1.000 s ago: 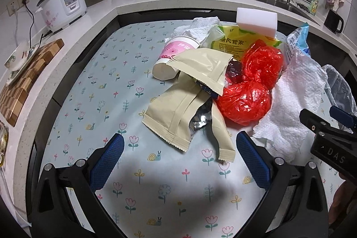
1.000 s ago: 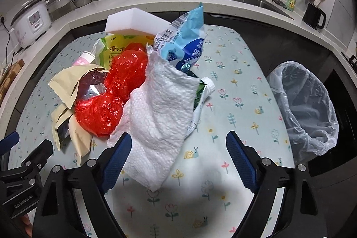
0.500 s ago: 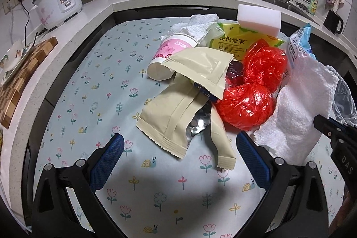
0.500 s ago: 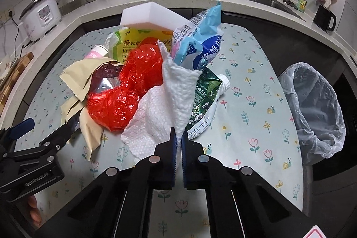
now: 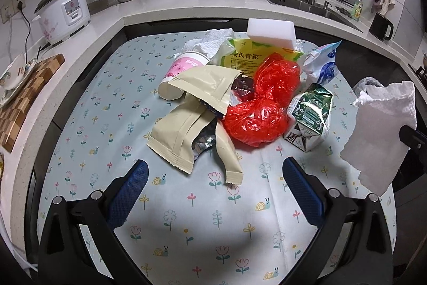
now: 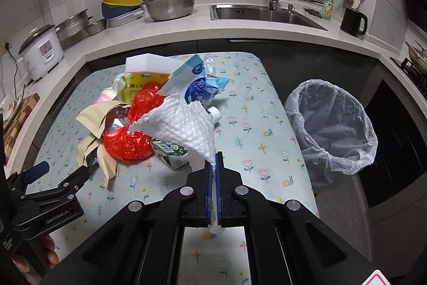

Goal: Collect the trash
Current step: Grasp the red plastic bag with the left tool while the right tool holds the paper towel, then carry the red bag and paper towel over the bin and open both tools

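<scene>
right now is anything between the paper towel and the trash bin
Nothing visible. The right gripper holds the paper towel lifted above the table, and the lined bin stands open off to its right.

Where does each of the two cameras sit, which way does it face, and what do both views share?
Left wrist: rides the left gripper, looking down and forward over the floral table at the trash pile; its own open blue fingers show, and the right gripper's tip at the right edge.
Right wrist: rides the right gripper, facing the pile and the lined bin; its fingers are shut on the paper towel; the left gripper and a hand show lower left.
Shared: paper towel, red bag, white sponge, milk carton, rice cooker.
</scene>
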A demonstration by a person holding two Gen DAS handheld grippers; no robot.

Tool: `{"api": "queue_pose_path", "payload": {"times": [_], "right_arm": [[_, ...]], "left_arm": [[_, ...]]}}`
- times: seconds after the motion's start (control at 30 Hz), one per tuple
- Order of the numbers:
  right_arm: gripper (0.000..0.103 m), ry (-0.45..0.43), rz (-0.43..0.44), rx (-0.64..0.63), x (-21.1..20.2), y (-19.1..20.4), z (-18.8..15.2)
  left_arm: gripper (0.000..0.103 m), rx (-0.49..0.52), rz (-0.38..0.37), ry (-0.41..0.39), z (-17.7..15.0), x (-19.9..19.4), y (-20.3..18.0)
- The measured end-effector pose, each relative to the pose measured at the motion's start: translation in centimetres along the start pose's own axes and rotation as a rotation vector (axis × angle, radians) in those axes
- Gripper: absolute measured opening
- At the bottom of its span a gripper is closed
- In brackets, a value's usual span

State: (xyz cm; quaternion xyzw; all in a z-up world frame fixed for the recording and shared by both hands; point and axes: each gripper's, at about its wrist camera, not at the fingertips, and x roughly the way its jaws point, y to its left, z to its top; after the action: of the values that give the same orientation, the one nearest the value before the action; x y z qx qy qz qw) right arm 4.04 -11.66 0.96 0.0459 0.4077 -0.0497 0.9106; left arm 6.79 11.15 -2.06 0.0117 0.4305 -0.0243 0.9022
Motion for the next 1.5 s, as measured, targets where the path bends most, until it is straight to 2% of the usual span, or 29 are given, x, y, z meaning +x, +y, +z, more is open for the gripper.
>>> {"api": "queue_pose_path", "payload": {"times": [0.3, 0.63, 0.8, 0.87, 0.97, 1.03, 1.07, 1.23, 1.5], "right_arm": [[0.002, 0.021, 0.006, 0.093, 0.8, -3.0, 0.2], [0.002, 0.022, 0.019, 0.119, 3.9, -3.4, 2.4], [0.002, 0.031, 0.029, 0.125, 5.7, -3.2, 3.2], [0.002, 0.033, 0.032, 0.125, 6.2, -3.2, 3.4], [0.002, 0.038, 0.033, 0.123, 6.5, -3.2, 3.5], [0.002, 0.036, 0.031, 0.122, 6.4, -3.2, 3.5], [0.002, 0.034, 0.031, 0.124, 6.3, -3.2, 3.5], [0.002, 0.013, 0.031, 0.126, 5.0, -3.4, 3.5], [0.002, -0.063, 0.029, 0.145, 1.1, -4.5, 4.0]], "left_arm": [[0.096, 0.051, -0.037, -0.004, 1.8, 1.7, -2.5], [0.094, 0.057, -0.063, 0.003, 5.4, 6.1, -5.1], [0.081, 0.059, -0.076, 0.044, 6.6, 9.2, -5.9], [0.064, 0.056, -0.091, 0.065, 6.9, 10.3, -6.0], [0.047, 0.043, -0.116, 0.089, 7.0, 11.1, -6.0], [0.033, 0.038, -0.128, 0.079, 7.0, 10.8, -5.9], [0.030, 0.041, -0.128, 0.072, 7.0, 10.6, -5.9], [0.027, 0.034, -0.151, 0.035, 7.2, 8.4, -5.6], [0.026, 0.038, -0.180, -0.052, 7.6, 2.8, -5.7]]}}
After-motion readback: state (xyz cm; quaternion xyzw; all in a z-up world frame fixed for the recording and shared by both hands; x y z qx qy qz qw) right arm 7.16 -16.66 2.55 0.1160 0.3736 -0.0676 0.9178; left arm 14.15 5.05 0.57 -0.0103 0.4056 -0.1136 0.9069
